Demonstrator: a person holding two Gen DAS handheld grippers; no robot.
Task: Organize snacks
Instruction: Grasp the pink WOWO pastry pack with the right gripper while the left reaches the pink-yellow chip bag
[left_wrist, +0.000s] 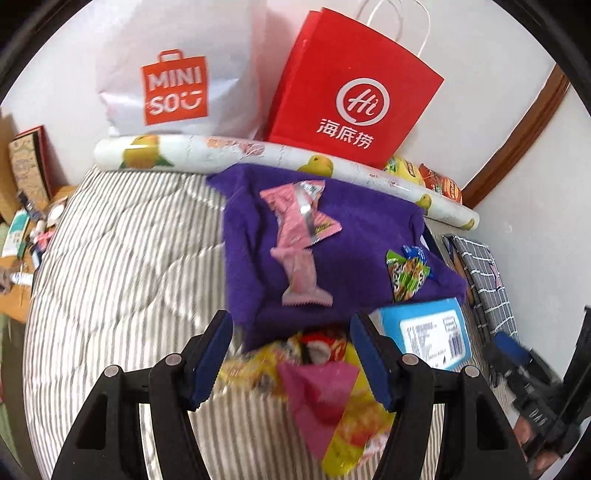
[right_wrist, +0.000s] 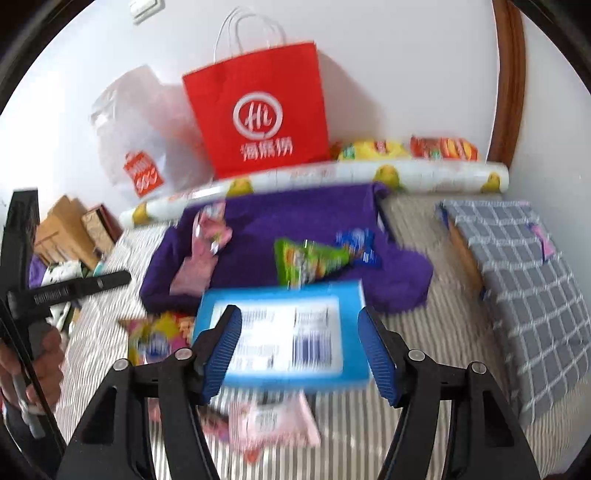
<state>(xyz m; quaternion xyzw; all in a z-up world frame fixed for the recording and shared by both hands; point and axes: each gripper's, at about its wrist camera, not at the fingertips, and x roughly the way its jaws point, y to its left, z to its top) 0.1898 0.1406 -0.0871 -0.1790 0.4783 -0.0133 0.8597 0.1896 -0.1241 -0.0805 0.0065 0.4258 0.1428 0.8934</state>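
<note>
A purple cloth (left_wrist: 347, 236) lies on the striped bed; it also shows in the right wrist view (right_wrist: 295, 218). On it lie pink snack packs (left_wrist: 295, 236) and a green snack pack (left_wrist: 406, 273). My left gripper (left_wrist: 291, 362) is open above a pile of yellow and pink snack packs (left_wrist: 317, 387). My right gripper (right_wrist: 299, 350) is open over a blue box (right_wrist: 280, 332) with a white label. A pink pack (right_wrist: 269, 421) lies below the box. Green (right_wrist: 306, 262) and blue (right_wrist: 358, 243) packs lie on the cloth.
A red paper bag (left_wrist: 351, 92) and a white Miniso bag (left_wrist: 173, 74) stand against the wall behind a rolled lemon-print sheet (left_wrist: 236, 151). A grey checked box (right_wrist: 517, 277) sits at the right. Yellow and red snack bags (right_wrist: 406, 147) lie behind the roll.
</note>
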